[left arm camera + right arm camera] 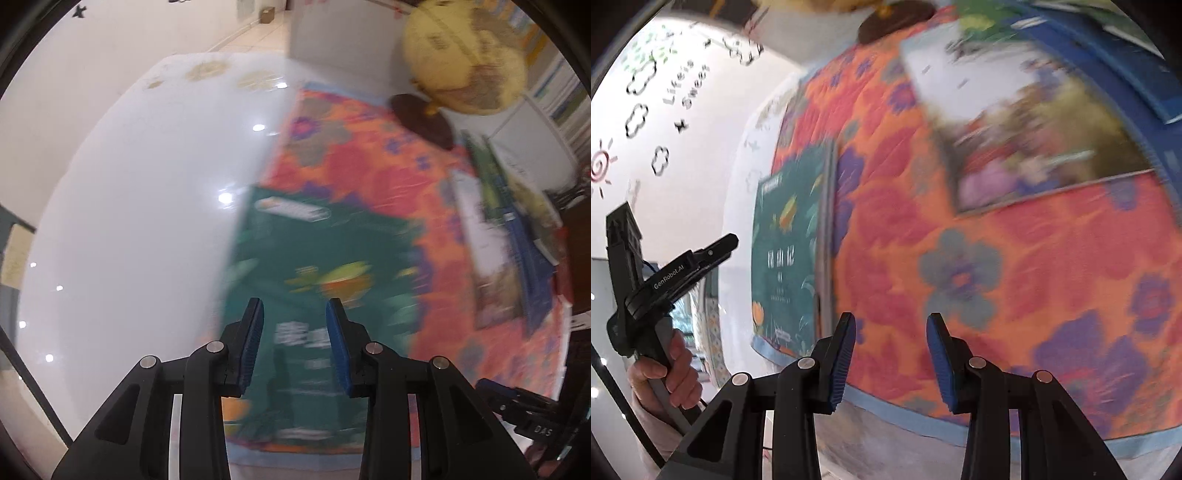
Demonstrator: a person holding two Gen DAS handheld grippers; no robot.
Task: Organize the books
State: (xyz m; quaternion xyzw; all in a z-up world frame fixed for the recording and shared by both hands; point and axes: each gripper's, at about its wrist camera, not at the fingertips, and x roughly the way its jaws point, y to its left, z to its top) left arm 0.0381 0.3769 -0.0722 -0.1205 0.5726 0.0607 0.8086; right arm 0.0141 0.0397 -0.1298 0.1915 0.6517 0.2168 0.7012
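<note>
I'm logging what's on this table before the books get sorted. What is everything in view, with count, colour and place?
green book: one, dark green cover, flat on the mat's left part, alone
stacked books: several overlapping, exact count unclear from blur, white, blue and green, far right of the mat
floral mat: one, orange with red and purple flowers, over the table's right part
globe: one, yellow on a dark brown base, far end of the mat
table: one, glossy white
left gripper: black, blue pads, jaws apart and empty, above the green book
right gripper: same colours, jaws apart and empty, above the mat's near edge
hand: one, gripping the left gripper's handle
</note>
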